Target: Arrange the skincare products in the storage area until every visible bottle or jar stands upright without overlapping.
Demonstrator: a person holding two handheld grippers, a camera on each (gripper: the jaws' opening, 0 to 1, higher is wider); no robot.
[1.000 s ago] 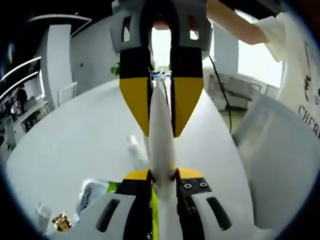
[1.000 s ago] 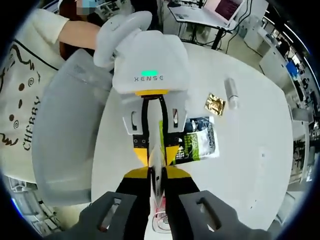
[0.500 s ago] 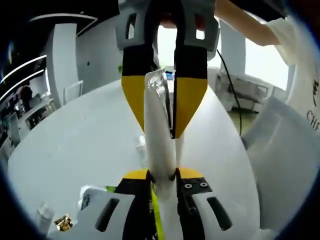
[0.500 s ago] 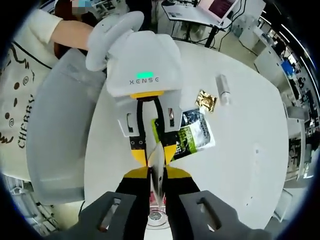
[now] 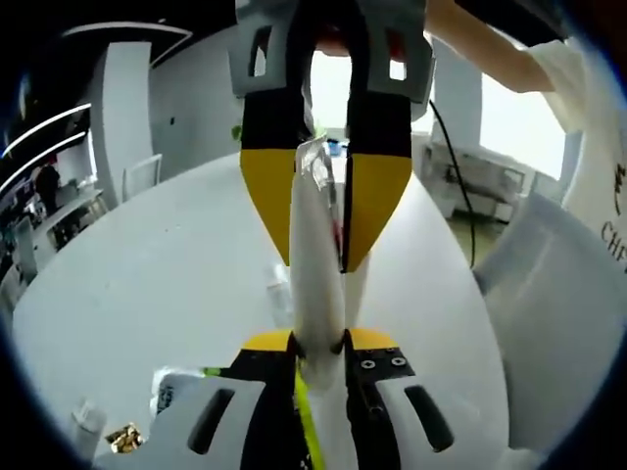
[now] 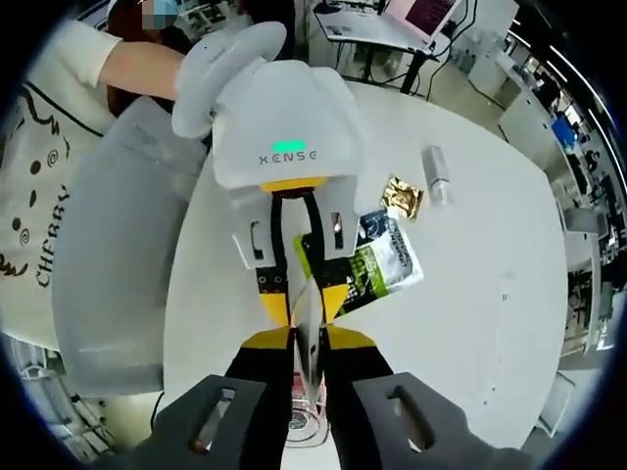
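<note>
A white tube (image 5: 315,264) is clamped at one end by the left tool (image 5: 318,345) and at the other, crimped end by the right tool (image 5: 323,211), which enters the left gripper view from the far side. In the right gripper view the same tube (image 6: 307,328) is seen pinched between the right tool (image 6: 307,345) and the left tool (image 6: 302,294), held above a round white tabletop (image 6: 490,294). On the tabletop lie a green and black sachet (image 6: 367,259), a small gold packet (image 6: 401,197) just beyond it, and a small white bottle (image 6: 435,173) lying on its side. A grey chair (image 6: 108,255) stands at the left edge. Desks and a laptop (image 6: 431,15) are seen in the far room.
</note>
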